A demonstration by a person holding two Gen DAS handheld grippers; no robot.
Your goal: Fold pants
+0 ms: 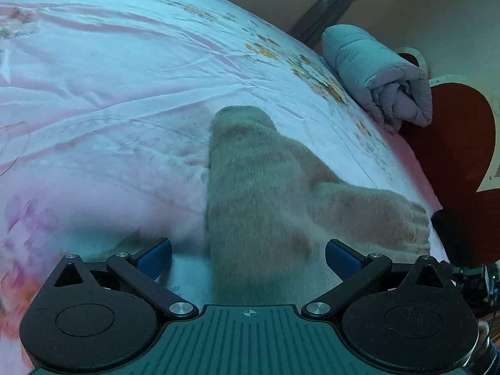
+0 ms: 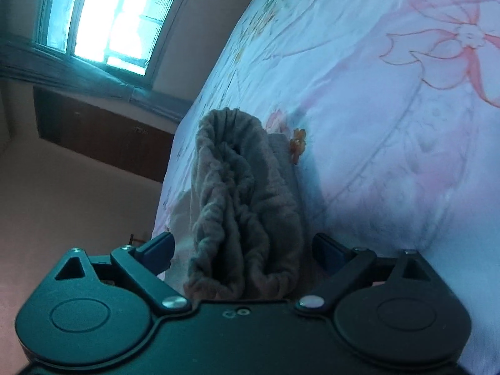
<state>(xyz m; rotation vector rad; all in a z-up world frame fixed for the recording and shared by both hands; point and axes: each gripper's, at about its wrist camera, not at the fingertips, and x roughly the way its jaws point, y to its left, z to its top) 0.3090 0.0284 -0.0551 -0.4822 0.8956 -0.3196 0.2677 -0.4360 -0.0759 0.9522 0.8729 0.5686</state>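
Left tongs (image 1: 248, 257) stood wide, their blue pads (image 1: 155, 257) clear of the cloth on both sides; nothing was gripped. The pants (image 1: 250, 187), a fuzzy grey-tan garment, lay on the bed (image 1: 109, 93) and ran from between the pads away toward the middle of the sheet, one leg straight ahead with its rounded end farthest out, a second part spreading to the right near the bed's edge. The view was blurred near the left pad. Right tongs (image 2: 242, 250) also stood wide, with the gathered waistband of the pants (image 2: 243, 212) between the pads (image 2: 159, 250) but touching neither; whether the cloth rested on the tong body could not be told. The waistband opening faced this camera, bunched in folds, close to the bed's edge (image 2: 375, 125). The sheet was pale with pink flowers. A rolled grey quilt (image 1: 381, 75) lay at the far right edge of the bed, well apart from the pants, beside a red headboard (image 1: 453, 143). A window (image 2: 106, 15) and a brown cabinet (image 2: 103, 137) showed beyond the bed in the right view.
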